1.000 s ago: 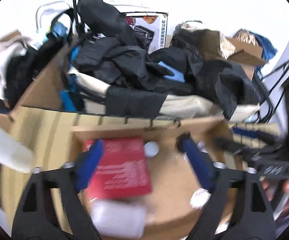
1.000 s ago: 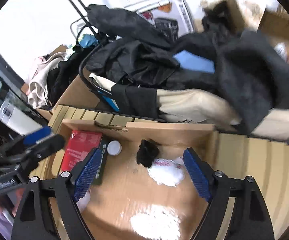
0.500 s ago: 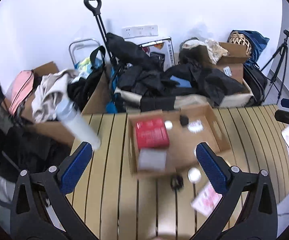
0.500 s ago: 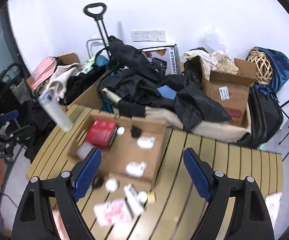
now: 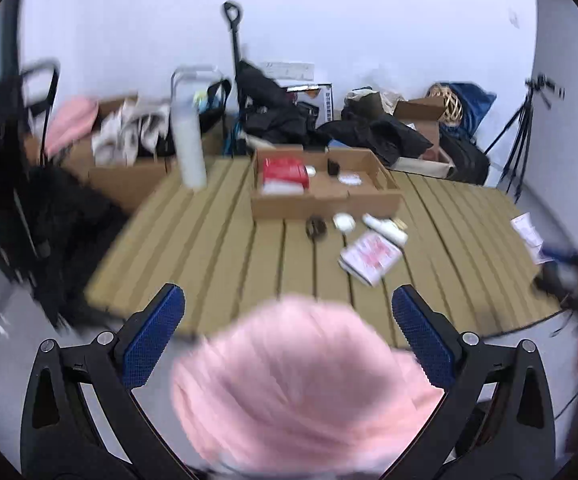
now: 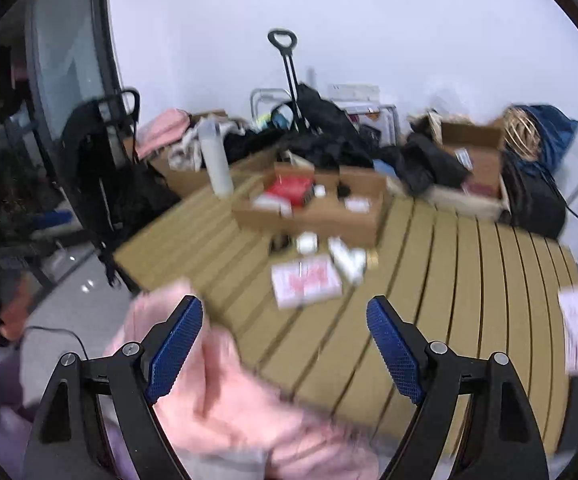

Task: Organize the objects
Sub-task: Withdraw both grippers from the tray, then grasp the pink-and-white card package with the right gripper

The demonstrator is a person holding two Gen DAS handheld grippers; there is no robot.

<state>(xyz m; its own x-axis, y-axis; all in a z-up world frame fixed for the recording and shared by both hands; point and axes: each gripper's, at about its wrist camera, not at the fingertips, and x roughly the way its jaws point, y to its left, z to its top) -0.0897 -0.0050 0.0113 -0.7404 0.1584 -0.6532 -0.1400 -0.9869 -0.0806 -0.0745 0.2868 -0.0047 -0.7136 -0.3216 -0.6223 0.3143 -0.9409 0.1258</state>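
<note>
A shallow cardboard box (image 5: 325,200) (image 6: 309,216) sits far off on a slatted wooden table (image 5: 225,248) and holds a red box (image 5: 284,169) and small items. In front of it lie a white packet with red print (image 5: 370,258) (image 6: 305,280), a white tube (image 5: 385,230), a white round lid (image 5: 344,222) and a small dark object (image 5: 316,227). My left gripper (image 5: 289,334) is open and empty, well back from the table. My right gripper (image 6: 285,348) is open and empty too. A blurred pink garment (image 5: 301,384) (image 6: 225,400) fills the foreground under both.
A tall white bottle (image 5: 188,148) (image 6: 217,160) stands at the table's far left. Boxes, dark clothes and bags (image 5: 329,128) pile behind the table. A white paper (image 5: 527,234) lies at the right edge. A tripod (image 5: 525,128) stands at right.
Both grippers have pulled far back from the cardboard box, off the near edge of the table. The pink garment has come into the foreground. Both stay open.
</note>
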